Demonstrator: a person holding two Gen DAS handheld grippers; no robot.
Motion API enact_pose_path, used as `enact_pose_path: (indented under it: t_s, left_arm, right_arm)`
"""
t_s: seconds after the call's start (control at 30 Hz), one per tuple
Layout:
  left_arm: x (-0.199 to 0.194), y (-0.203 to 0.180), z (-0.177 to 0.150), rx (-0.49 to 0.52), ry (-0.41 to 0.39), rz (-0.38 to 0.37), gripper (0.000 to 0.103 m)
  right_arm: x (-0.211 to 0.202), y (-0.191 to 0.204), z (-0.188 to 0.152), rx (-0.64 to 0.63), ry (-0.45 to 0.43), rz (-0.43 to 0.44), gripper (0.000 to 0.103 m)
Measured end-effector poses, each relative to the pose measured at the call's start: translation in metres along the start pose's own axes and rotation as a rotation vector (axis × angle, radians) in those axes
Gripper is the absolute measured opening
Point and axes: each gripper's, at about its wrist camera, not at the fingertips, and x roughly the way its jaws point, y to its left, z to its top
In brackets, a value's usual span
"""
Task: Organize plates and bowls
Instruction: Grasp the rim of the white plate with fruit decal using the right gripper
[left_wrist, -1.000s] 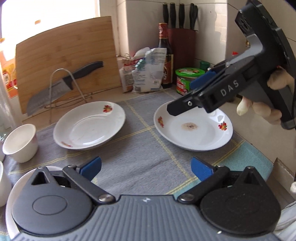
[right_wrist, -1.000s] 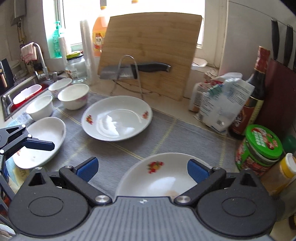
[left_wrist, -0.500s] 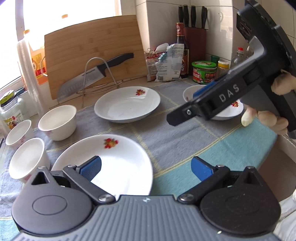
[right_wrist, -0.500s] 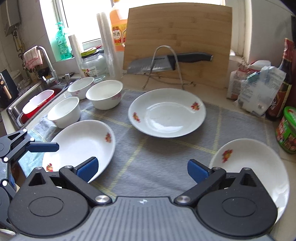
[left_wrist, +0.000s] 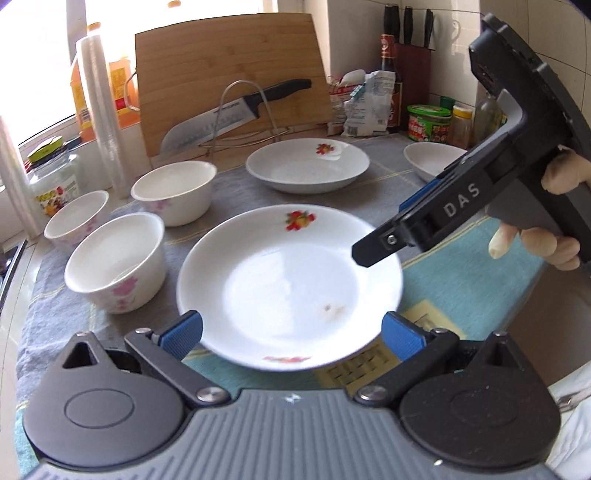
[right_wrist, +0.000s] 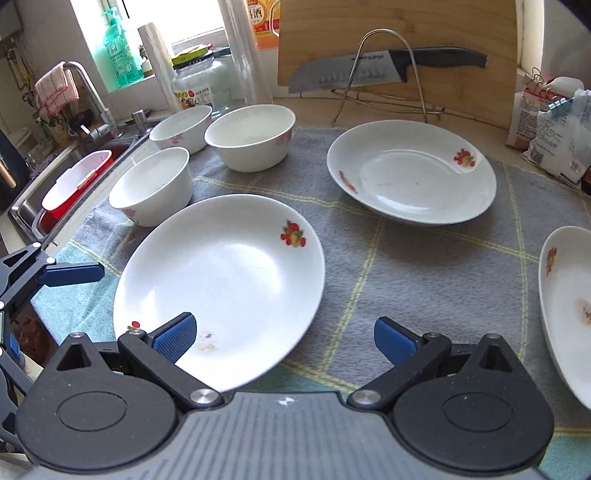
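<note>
Grey checked cloth (right_wrist: 424, 266) carries a white fruit-printed plate (left_wrist: 288, 284) at frame centre between the wide-spread left gripper (left_wrist: 291, 332), three white bowls (left_wrist: 116, 262) at left, while the empty, wide right gripper (right_wrist: 284, 338) hovers above its rim.

Bowls (right_wrist: 155, 184) crowding near plate's (right_wrist: 221, 280) left

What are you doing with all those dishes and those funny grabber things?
A person is tidying up plates and bowls, holding a grabber in each hand. Both the left gripper and the right gripper are open and empty, hovering by the nearest plate. Nothing is stacked yet: three plates and three bowls sit separately on the gray mat.
</note>
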Motion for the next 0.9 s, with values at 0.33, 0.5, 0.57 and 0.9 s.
enact_pose_path:
  t_s: [0.33, 0.5, 0.57, 0.9]
  left_arm:
    - [0.018, 0.023, -0.029, -0.021, 0.045, -0.069, 0.102]
    - [0.026, 0.023, -0.032, -0.005, 0.051, -0.114, 0.102]
    - [0.028, 0.023, -0.032, 0.013, 0.043, -0.121, 0.102]
    - [0.042, 0.022, -0.030, 0.064, 0.005, -0.152, 0.102]
  right_arm:
    - [0.017, 0.018, 0.000, 0.012, 0.065, 0.029, 0.103]
    - [0.025, 0.021, 0.001, 0.004, 0.096, 0.062, 0.103]
    - [0.027, 0.022, 0.002, -0.002, 0.100, 0.064, 0.103]
    - [0.042, 0.017, 0.008, -0.030, 0.128, 0.110, 0.103]
